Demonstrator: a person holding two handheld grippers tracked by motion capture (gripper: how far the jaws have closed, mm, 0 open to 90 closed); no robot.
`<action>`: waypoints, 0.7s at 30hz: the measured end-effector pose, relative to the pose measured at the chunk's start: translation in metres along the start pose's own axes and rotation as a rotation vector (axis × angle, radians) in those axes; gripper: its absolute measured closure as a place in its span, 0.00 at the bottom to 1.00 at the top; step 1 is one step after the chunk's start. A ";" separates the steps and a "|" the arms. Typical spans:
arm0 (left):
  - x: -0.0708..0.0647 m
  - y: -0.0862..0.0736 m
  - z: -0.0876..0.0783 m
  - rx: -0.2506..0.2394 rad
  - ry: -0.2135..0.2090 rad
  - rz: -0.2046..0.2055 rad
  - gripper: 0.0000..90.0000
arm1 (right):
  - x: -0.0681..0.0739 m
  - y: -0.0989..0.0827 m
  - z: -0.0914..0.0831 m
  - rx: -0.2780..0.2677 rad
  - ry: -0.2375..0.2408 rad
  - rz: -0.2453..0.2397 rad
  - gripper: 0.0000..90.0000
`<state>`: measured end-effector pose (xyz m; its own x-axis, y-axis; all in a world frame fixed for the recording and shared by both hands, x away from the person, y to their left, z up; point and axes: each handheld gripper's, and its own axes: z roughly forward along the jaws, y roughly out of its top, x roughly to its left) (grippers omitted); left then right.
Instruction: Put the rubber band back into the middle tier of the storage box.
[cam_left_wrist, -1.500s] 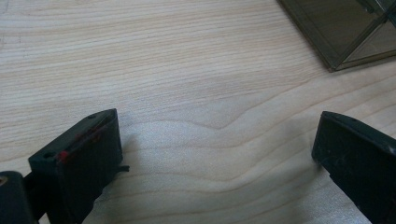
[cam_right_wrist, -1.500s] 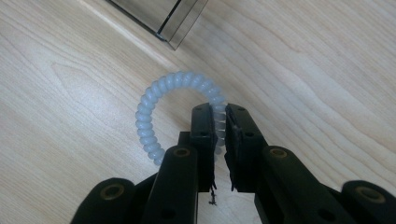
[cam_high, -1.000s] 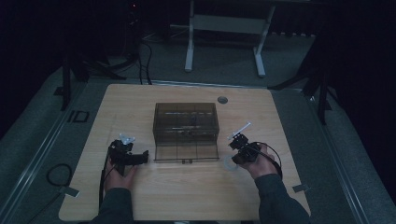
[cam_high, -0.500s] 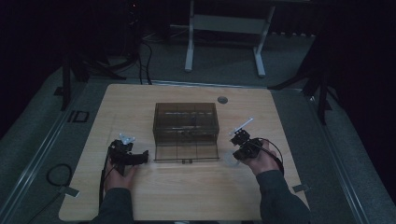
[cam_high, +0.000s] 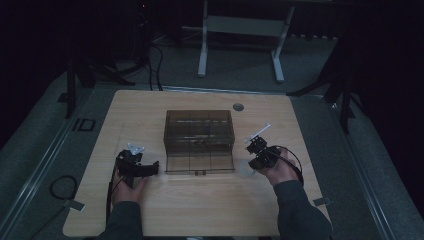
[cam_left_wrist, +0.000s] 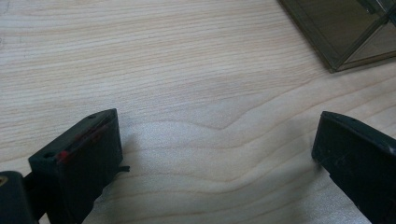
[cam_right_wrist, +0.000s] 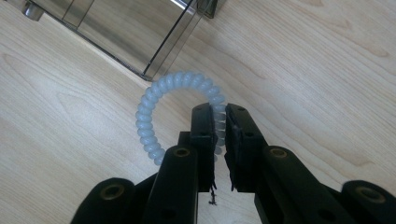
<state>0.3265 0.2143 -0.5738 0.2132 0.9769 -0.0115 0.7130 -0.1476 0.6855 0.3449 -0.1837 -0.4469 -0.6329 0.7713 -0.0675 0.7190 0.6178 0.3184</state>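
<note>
A pale bluish spiral hair tie (cam_right_wrist: 159, 93) is pinched at one side by my right gripper (cam_right_wrist: 220, 122), whose jaws are shut on the coil. From above the hair tie (cam_high: 246, 168) sits at the front right corner of the smoky clear box (cam_high: 199, 137), with my right gripper (cam_high: 256, 161) beside it. My left gripper (cam_high: 150, 167) rests on the table left of the box. In the left gripper view its jaws stand wide apart, and the left gripper (cam_left_wrist: 215, 140) has bare wood between them.
The light wooden table (cam_high: 200, 210) carries a small round grey disc (cam_high: 238, 107) behind the box. A corner of the box (cam_left_wrist: 345, 32) shows at the upper right of the left gripper view. White stand legs and cables lie on the dark floor beyond.
My right hand has shifted slightly toward the front right with the hair tie in the gripper. The left hand has kept still.
</note>
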 end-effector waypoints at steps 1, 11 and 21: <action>0.000 0.000 0.000 0.000 0.000 0.000 0.02 | 0.000 0.000 -0.001 -0.001 0.000 0.001 0.91; 0.000 0.000 0.000 -0.001 0.000 -0.001 0.02 | 0.003 0.005 -0.003 -0.011 0.003 -0.007 0.91; 0.000 0.000 0.000 -0.002 0.000 -0.003 0.02 | 0.007 0.008 -0.003 -0.012 0.008 -0.014 0.91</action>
<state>0.3265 0.2141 -0.5740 0.2111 0.9774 -0.0130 0.7121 -0.1447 0.6870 0.3456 -0.1739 -0.4421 -0.6453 0.7612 -0.0642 0.7064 0.6266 0.3291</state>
